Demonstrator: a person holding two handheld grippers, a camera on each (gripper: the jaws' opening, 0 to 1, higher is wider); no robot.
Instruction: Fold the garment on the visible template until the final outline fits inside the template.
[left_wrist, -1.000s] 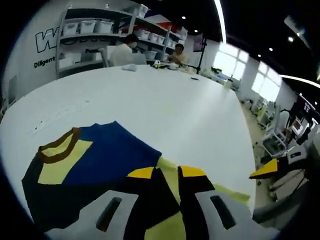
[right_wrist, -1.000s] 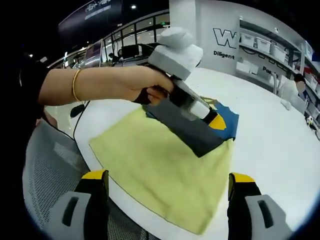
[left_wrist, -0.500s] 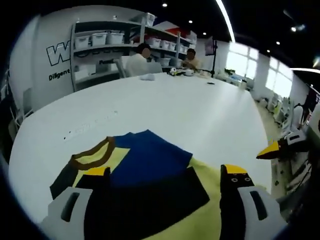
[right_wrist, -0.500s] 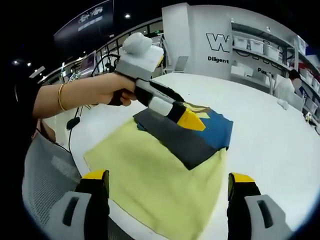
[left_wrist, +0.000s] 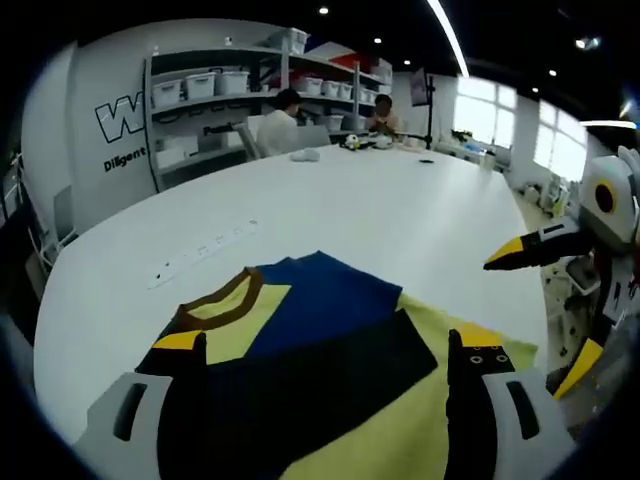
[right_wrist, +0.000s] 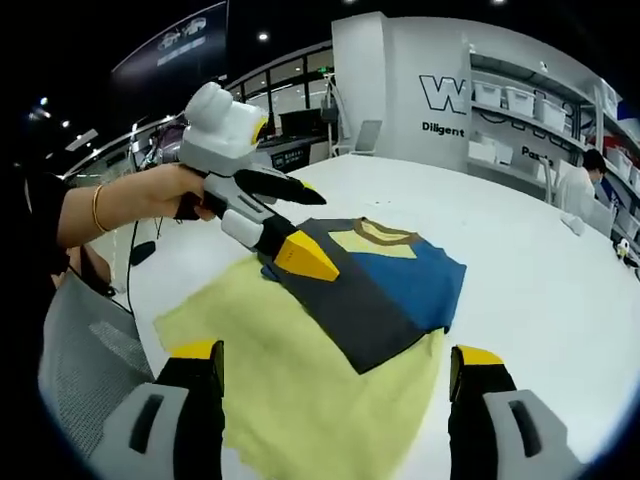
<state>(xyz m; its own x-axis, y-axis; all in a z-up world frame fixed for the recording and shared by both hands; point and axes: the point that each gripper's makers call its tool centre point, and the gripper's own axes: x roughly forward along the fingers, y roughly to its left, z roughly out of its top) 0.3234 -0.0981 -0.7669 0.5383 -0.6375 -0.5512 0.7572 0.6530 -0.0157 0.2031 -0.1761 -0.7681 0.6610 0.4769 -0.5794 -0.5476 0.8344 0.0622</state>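
Our shirt (right_wrist: 385, 285) lies folded on the far end of the yellow mat (right_wrist: 310, 375), on the white table (right_wrist: 540, 290). The near part of the mat is bare. Our left tongs (right_wrist: 290, 225) hang above the shirt's left edge, spread wide and holding nothing. Our right tongs (right_wrist: 335, 400) wait at the near edge of the mat, also spread wide and empty.

We think the fold may not fit yet. The collar (left_wrist: 215, 300) end seems to lie past the far edge of the mat, though the curved picture makes that hard to judge. If we stop now, that part could stay outside.

If we pinch only the top layer, the fold could fall open. If we pull hard, the mat may slide or bunch up, since its near edge sits right by the table's rim.
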